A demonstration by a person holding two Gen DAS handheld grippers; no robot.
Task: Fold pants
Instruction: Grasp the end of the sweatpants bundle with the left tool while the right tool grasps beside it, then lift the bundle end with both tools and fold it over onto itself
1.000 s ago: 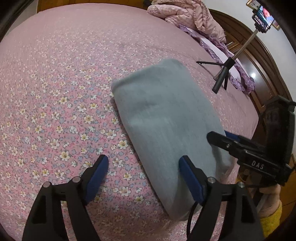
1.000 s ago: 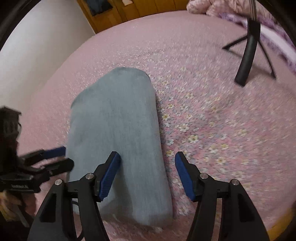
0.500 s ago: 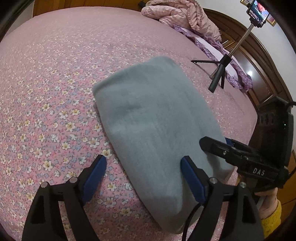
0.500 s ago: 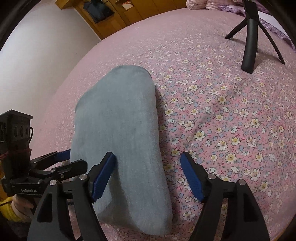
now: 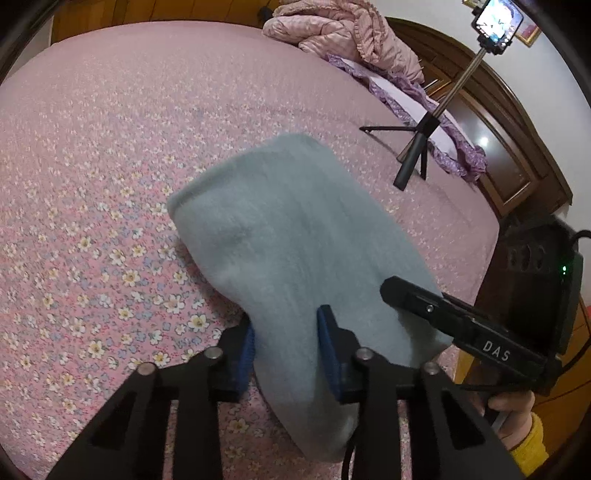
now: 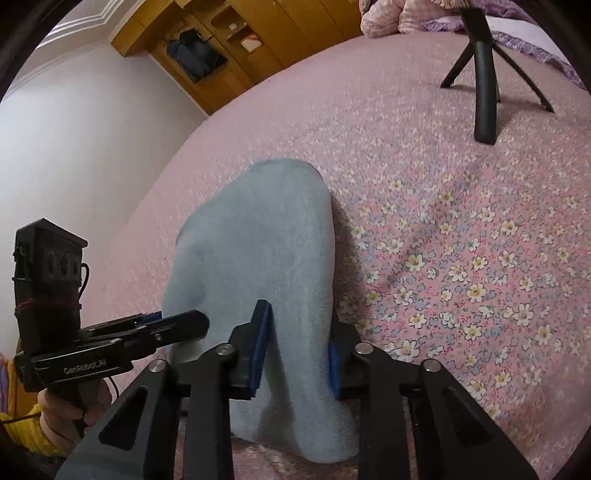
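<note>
The folded grey pants [image 5: 295, 236] lie as a long bundle on the pink flowered bedspread [image 5: 92, 166]. My left gripper [image 5: 286, 341] is shut on the near left corner of the pants, with fabric pinched between its blue pads. My right gripper [image 6: 297, 352] is shut on the near right corner of the same end [image 6: 266, 240]. The near end looks lifted a little off the bed. Each gripper shows in the other's view: the right one [image 5: 461, 325] and the left one [image 6: 147, 332].
A black phone tripod [image 5: 417, 147] stands on the bed to the far right, also in the right wrist view [image 6: 484, 92]. A crumpled pink quilt [image 5: 343, 33] lies at the head of the bed. A wooden headboard [image 5: 517, 147] and a wooden wardrobe [image 6: 240, 44] stand beyond.
Both grippers moved in over the near end of the pants and closed on it. They were open half a second ago. The near end of the pants has risen.
</note>
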